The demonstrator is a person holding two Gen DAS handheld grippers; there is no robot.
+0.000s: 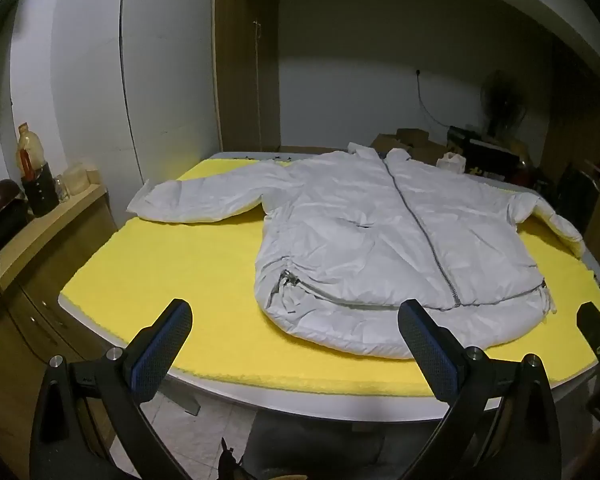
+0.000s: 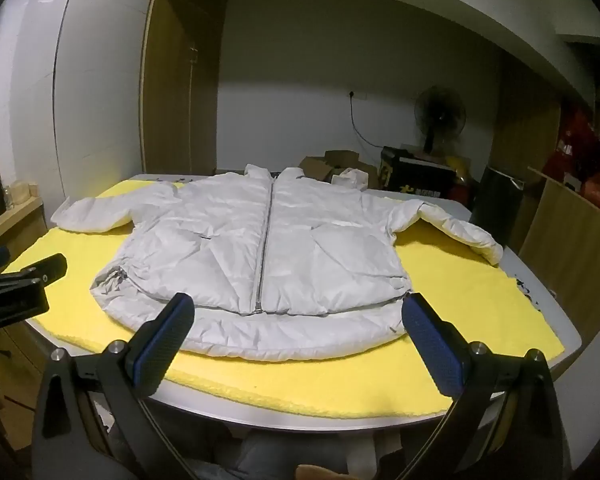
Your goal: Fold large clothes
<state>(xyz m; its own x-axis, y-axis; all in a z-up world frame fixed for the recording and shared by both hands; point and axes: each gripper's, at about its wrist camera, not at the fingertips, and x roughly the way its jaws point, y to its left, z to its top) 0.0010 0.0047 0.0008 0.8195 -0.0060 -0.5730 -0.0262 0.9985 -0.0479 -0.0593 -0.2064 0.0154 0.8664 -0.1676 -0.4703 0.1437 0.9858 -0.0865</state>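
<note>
A white puffer jacket [image 1: 380, 240] lies flat and zipped on a yellow mat [image 1: 180, 272], collar at the far side, both sleeves spread outward. My left gripper [image 1: 296, 318] hovers open at the near table edge, left of the jacket's middle, with nothing between its fingers. In the right wrist view the jacket [image 2: 300, 248] fills the centre of the mat [image 2: 460, 288]. My right gripper [image 2: 298, 308] is open just before the hem, level with the zip's lower end, and holds nothing. Each view catches a finger of the other gripper, one of those fingers [image 1: 598, 328] at the right edge, one of the left fingers [image 2: 48, 270] at the left.
The mat covers a white table [image 1: 300, 398] with rounded corners. A wooden sideboard [image 1: 40, 224] with bottles [image 1: 30, 156] stands to the left. Cardboard boxes [image 2: 328, 164], a fan [image 2: 440, 116] and a dark case [image 2: 496, 200] sit behind, and a wooden cabinet [image 2: 572, 236] stands at the right.
</note>
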